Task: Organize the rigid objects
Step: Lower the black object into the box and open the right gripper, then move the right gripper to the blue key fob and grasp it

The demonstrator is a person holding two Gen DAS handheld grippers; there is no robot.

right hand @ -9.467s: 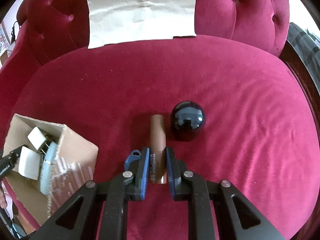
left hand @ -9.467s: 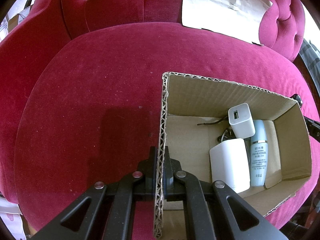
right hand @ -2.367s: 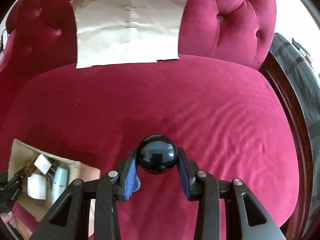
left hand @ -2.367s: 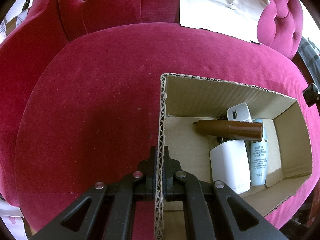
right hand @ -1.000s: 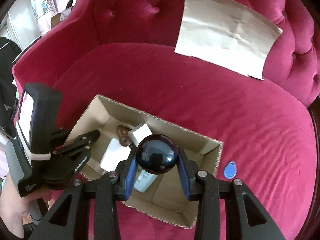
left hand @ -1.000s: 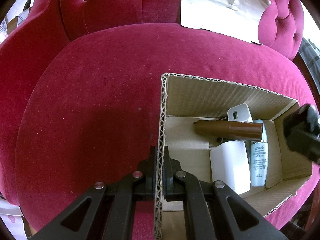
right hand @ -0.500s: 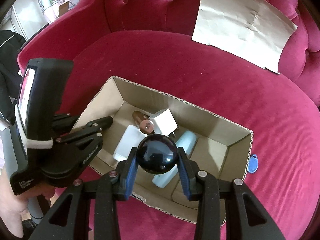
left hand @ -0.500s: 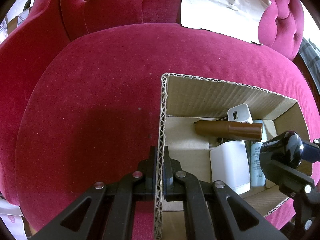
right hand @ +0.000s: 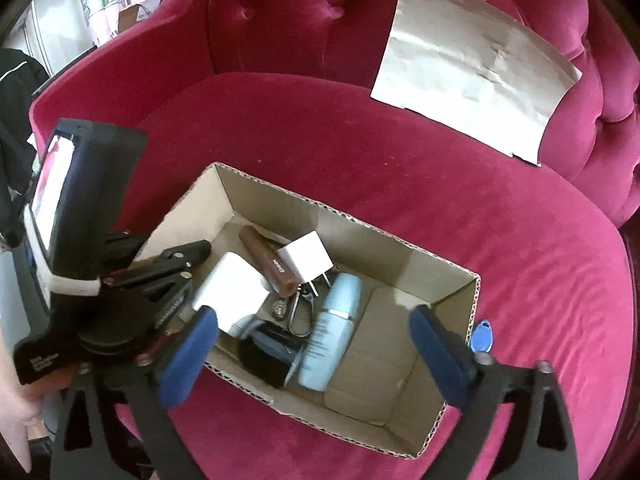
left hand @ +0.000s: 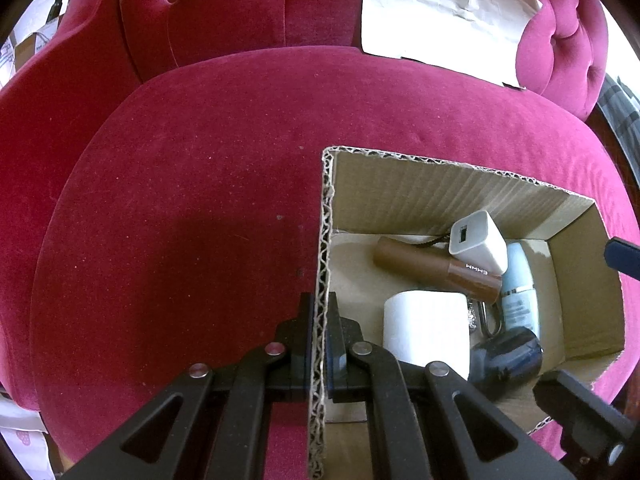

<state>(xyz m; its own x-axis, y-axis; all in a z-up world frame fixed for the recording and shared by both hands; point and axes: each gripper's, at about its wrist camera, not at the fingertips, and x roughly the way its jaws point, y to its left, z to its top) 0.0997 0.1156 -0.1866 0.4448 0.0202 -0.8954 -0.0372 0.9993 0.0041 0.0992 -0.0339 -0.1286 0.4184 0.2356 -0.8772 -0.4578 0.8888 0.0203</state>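
The open cardboard box (left hand: 440, 164) (right hand: 352, 220) sits on the red velvet seat. My left gripper (left hand: 318, 308) (right hand: 192, 256) is shut on its left wall. Over the box my right gripper (right hand: 314, 316) is opening wide, with nothing pressed between its blue pads. The black ball (left hand: 506, 354) (right hand: 264, 356) lies in the box's near corner, blurred. Beside it lie a white block (left hand: 426, 328) (right hand: 232, 292), a brown tube (left hand: 432, 268) (right hand: 268, 264), a white charger (left hand: 478, 240) (right hand: 306, 258) and a pale blue bottle (left hand: 518, 300) (right hand: 332, 336).
A blue key fob (right hand: 482, 334) lies on the cushion just right of the box. A creased paper sheet (right hand: 476, 64) (left hand: 448, 8) leans on the tufted backrest. A person's hand (right hand: 16, 420) holds the left gripper at the seat's left edge.
The right jaws have sprung apart and the black ball has dropped from them into the box. The left gripper has kept its hold on the wall.
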